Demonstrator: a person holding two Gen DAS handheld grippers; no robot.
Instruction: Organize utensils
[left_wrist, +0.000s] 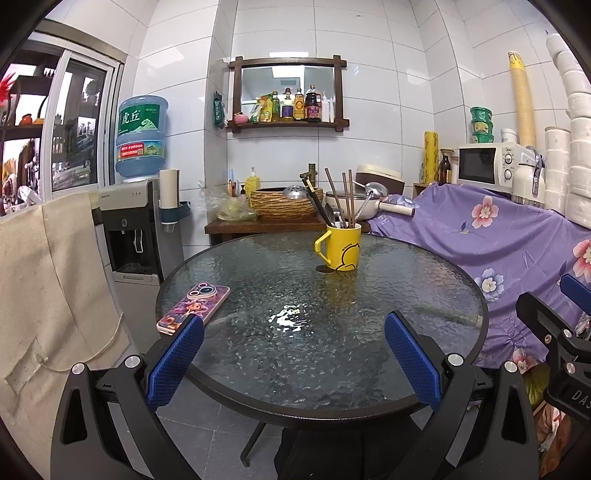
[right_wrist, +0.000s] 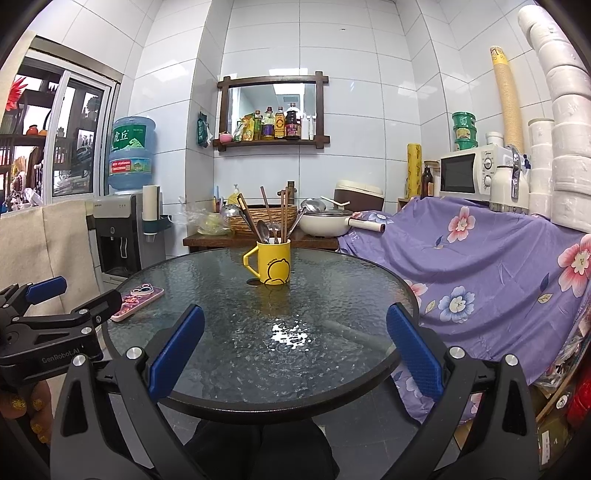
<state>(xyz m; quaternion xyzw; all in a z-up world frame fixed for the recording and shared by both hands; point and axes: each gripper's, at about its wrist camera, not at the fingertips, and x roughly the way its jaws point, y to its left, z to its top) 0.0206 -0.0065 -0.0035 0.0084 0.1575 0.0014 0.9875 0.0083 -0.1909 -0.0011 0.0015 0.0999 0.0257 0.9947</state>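
Brown chopsticks (right_wrist: 283, 214) and steel spoons (right_wrist: 263, 229) stand upright, handles up, in a yellow mug (right_wrist: 274, 262); left gripper (left_wrist: 293, 354) and right gripper (right_wrist: 295, 350) open, empty.

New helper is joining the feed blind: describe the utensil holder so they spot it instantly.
Find the round glass table in the middle of the room. On its far side stands a yellow mug with a cartoon outline and its handle to the left, holding chopsticks and spoons. The only other thing on the glass is a flat pink phone.
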